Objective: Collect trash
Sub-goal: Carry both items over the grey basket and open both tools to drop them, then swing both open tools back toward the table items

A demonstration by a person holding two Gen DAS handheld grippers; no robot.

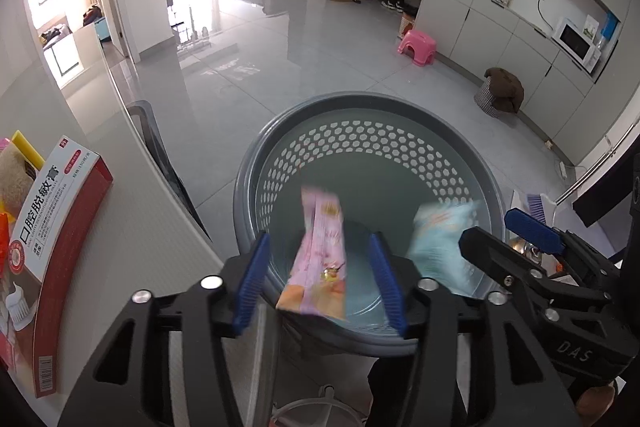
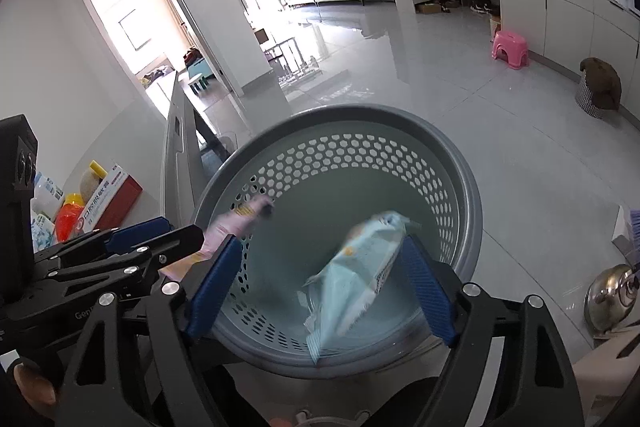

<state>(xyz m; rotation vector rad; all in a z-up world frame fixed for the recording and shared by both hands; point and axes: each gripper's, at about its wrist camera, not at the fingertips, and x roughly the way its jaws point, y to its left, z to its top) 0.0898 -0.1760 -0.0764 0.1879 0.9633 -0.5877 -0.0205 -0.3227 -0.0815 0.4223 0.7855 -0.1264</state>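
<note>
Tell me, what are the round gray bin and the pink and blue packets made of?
Gray bin: looks like molded plastic, matte, its wall punched with neat six-sided holes. Pink packet: seems thin, shiny plastic film with printed pictures and a flat sealed end, though it is blurred. Blue packet: likely soft plastic film too, creased and glossy, with a crimped edge.

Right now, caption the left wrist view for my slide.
Open left gripper releases a pink wrapper over the grey basket; a blue packet drops beside it.
</note>
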